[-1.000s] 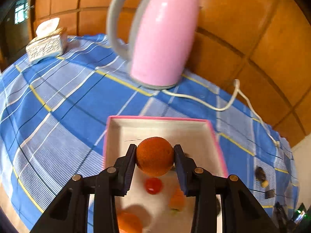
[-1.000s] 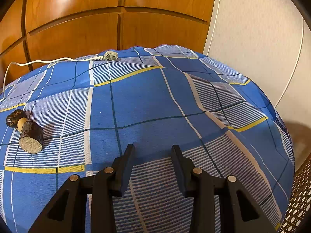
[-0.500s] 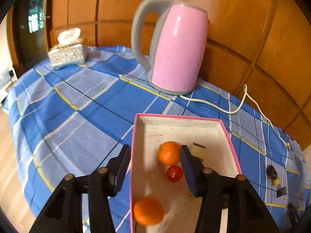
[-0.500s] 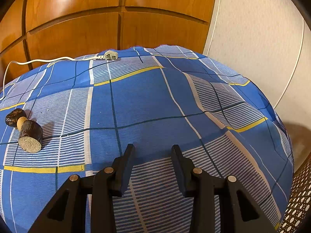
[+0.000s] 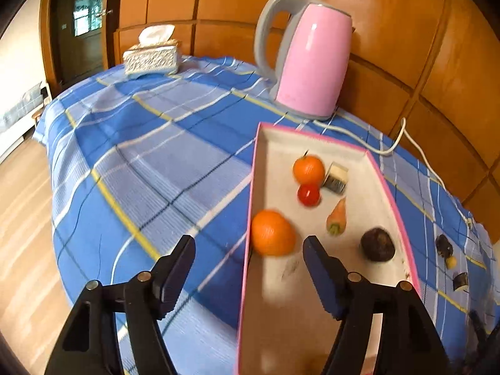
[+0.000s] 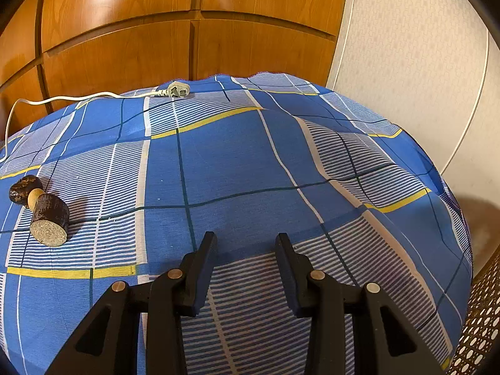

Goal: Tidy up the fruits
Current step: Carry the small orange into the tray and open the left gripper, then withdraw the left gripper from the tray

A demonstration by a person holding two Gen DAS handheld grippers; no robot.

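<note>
- Left wrist view: the left claw (image 5: 249, 251) gapes wide, holding nothing, its fingers straddling the near left wall of the pink tray (image 5: 394, 209).
- Just beyond lies a big orange (image 5: 272, 232) inside the tray, against that wall.
- Farther in: a carrot (image 5: 337, 217), a dark fruit (image 5: 377, 244), a tomato (image 5: 308, 194), a small orange (image 5: 308, 169).
- Right claw (image 6: 246, 245) hangs parted and empty above the cloth (image 6: 237, 162).

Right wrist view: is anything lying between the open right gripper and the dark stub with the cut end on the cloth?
Nothing visible does. The dark stub lies ahead-left of the right gripper, with only bare blue checked tablecloth between them.
</note>
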